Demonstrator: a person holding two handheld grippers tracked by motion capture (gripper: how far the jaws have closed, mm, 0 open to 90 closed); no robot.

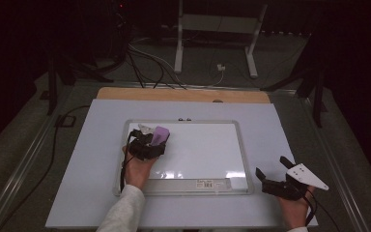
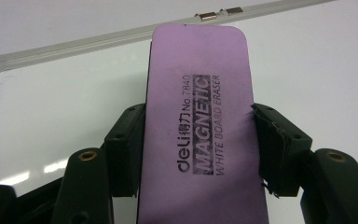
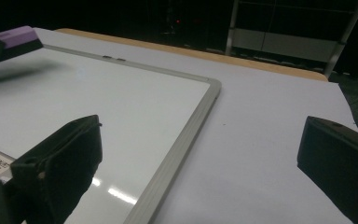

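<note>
Step, as judged: wiping white metal-framed whiteboard [image 1: 198, 150] with purple rectangular felt-backed eraser [image 2: 200, 130].
Left gripper [image 1: 147, 145] clamping eraser by long sides, over board's upper-left corner.
Right gripper [image 1: 275, 181] sitting wide, holding nothing, just right of board.
Next: pressing flat, sweeping across.
Eraser print reading: "deli No 7840 MAGNETIC WHITE BOARD ERASER".
Barcode sticker [image 1: 205, 183] on lower frame unreadable.
</note>
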